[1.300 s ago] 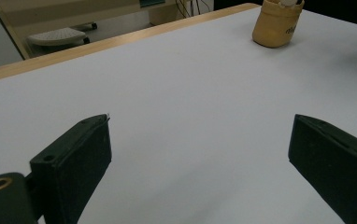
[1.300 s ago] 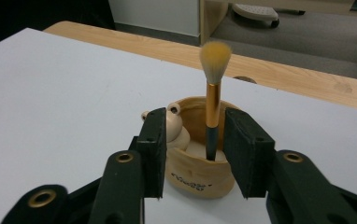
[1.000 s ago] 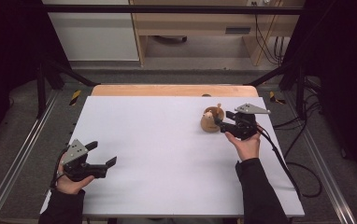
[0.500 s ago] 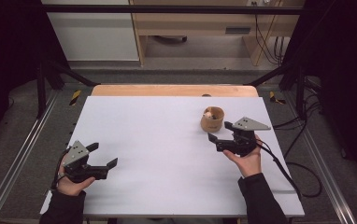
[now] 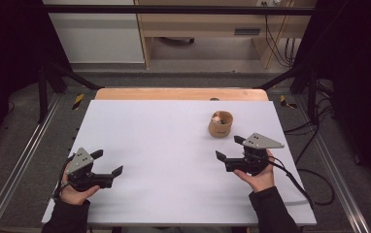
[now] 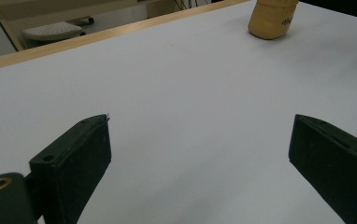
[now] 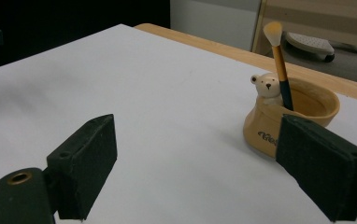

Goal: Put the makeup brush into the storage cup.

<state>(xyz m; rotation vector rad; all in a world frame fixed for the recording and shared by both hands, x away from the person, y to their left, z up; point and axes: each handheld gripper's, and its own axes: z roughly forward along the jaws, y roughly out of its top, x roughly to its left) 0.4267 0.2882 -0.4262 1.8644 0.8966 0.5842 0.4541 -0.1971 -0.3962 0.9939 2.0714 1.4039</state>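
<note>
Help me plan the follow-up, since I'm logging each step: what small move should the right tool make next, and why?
Probably it should draw back a little more and rest. The brush already stands in the tan cup beside the bear figure, and the right tool is open, holding nothing, apart from the cup. The left tool is open and idle too.

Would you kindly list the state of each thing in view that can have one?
Left gripper: open, holding nothing, low over the table.
Right gripper: open, holding nothing, apart from the cup.
Cup: upright on the white table, a bear figure at its rim.
Brush: standing in the cup, bristles up, leaning.
</note>
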